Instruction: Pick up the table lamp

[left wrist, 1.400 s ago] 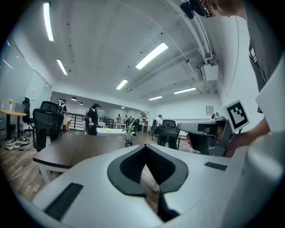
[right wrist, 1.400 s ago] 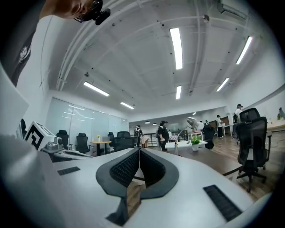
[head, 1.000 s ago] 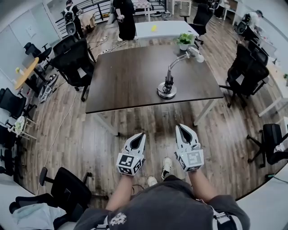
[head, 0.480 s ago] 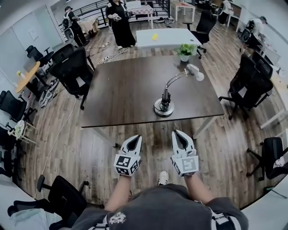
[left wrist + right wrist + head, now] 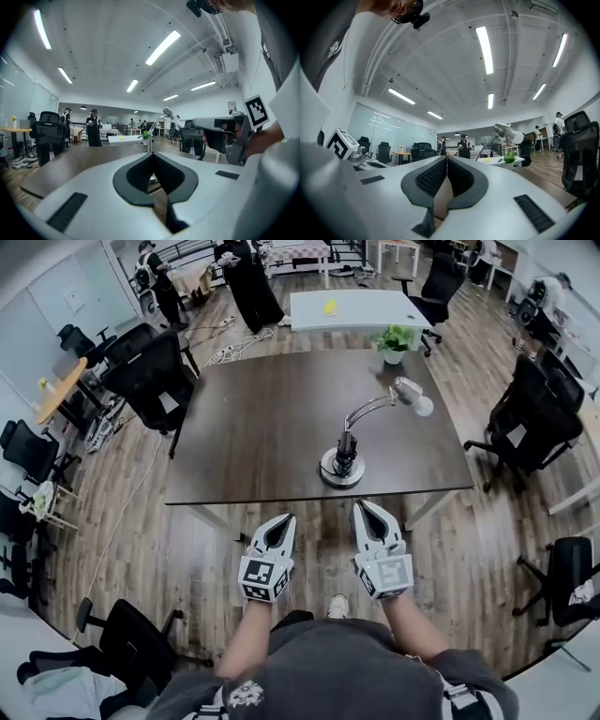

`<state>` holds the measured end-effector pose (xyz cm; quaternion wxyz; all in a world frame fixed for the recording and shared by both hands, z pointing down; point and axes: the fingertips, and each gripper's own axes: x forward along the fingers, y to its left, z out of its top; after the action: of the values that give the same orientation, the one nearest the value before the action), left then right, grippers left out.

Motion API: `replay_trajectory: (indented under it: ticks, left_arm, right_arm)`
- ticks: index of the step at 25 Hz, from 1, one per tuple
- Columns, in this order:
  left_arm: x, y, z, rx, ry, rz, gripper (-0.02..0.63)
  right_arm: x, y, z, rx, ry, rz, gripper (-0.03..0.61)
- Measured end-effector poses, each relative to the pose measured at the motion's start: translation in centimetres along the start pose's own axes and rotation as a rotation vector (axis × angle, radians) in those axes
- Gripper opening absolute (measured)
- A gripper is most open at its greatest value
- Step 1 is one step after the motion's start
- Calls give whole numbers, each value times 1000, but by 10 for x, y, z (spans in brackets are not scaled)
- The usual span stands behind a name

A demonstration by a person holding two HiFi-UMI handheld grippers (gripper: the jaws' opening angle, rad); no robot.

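As the person has stepped forward over the last second, the table lamp [image 5: 343,465] has come much closer to both tools. A moment ago it was well ahead of them. Now only the near edge of the worktop [image 5: 262,418] and a strip of floor lie between the lamp and the tips.

The lamp has not shifted on the worktop. It stands upright on its round base close to that near edge. Its curved neck rises away from the person to the shade, and a small potted plant [image 5: 394,337] sits well beyond it.

The right hand-held gripper [image 5: 360,505] is just short of the lamp and almost in line with its base. The left hand-held gripper [image 5: 289,518] is about as far from the lamp but off to the lamp's left. Both have their jaws pressed together at the tips with nothing between them, as in the earlier pictures. Each gripper's own view shows the lamp out ahead of its jaws, not inside them.

This reads as the approach, nearly finished, with no contact yet. The gap to the lamp is largely closed, but the jaws must part before either can take hold. The right one looks better placed. The slim post just above the base seems the likeliest grip. Since the neck carries the shade off to one side, the lamp may want to tip that way once lifted.
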<state>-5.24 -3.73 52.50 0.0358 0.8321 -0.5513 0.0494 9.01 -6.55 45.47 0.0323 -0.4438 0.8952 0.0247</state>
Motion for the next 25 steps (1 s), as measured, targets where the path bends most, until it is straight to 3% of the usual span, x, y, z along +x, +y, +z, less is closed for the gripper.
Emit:
replay_trajectory:
  ticks: [13, 19, 25]
  left_arm:
    - [58, 71, 0, -79, -11, -11, 8]
    - [102, 107, -2, -113, -4, -65, 8]
    - [142, 128, 2, -98, 5, -147, 8]
  right_arm:
    - [88, -7, -22, -32, 44, -20, 26]
    - [133, -25, -38, -39, 75, -82, 28]
    - [159, -42, -56, -25, 109, -148, 26]
